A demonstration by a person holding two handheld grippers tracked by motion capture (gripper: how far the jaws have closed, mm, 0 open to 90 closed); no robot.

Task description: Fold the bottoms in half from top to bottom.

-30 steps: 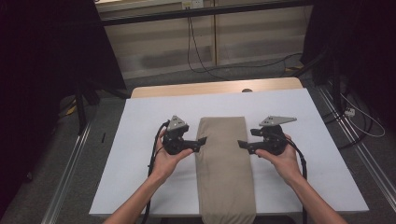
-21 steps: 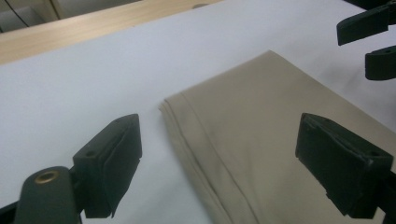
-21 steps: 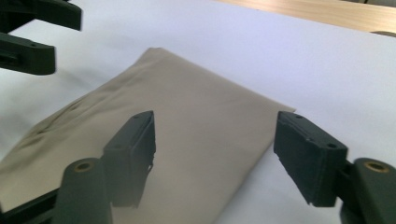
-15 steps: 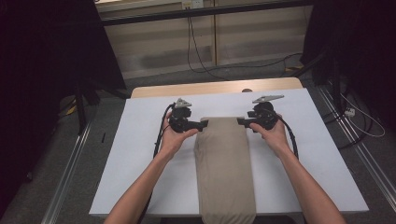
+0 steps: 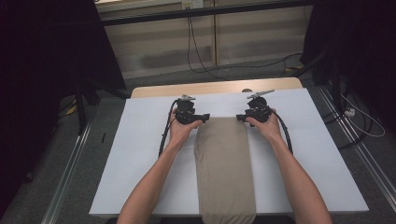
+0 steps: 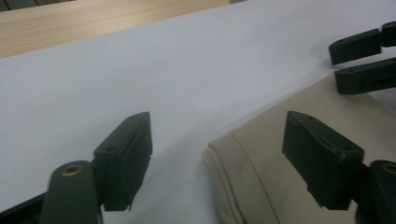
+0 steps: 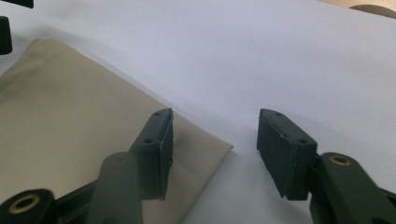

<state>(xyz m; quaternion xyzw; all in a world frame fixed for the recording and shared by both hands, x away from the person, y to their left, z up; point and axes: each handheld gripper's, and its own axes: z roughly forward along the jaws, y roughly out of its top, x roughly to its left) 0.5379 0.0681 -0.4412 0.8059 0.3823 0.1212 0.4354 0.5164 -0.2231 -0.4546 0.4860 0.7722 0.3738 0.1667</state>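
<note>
Both grippers have moved up to the far corners of the folded beige cloth (image 5: 224,163) lying mid-table. Left gripper (image 6: 217,154) and right gripper (image 7: 212,149) straddle a corner each, jaws just closing, nothing pinched; I'd bite both corners evenly.

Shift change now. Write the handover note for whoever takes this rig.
Left hand-held gripper: open, jaws just been closing, straddling the cloth's far left corner, no grip yet.
Right hand-held gripper: open, jaws just been closing, straddling the far right corner, no grip yet.
Cloth: folded in a long strip down the middle of the table.
Done: both grippers set at the far corners.
Left: pinch both corners, then likely fold.
</note>
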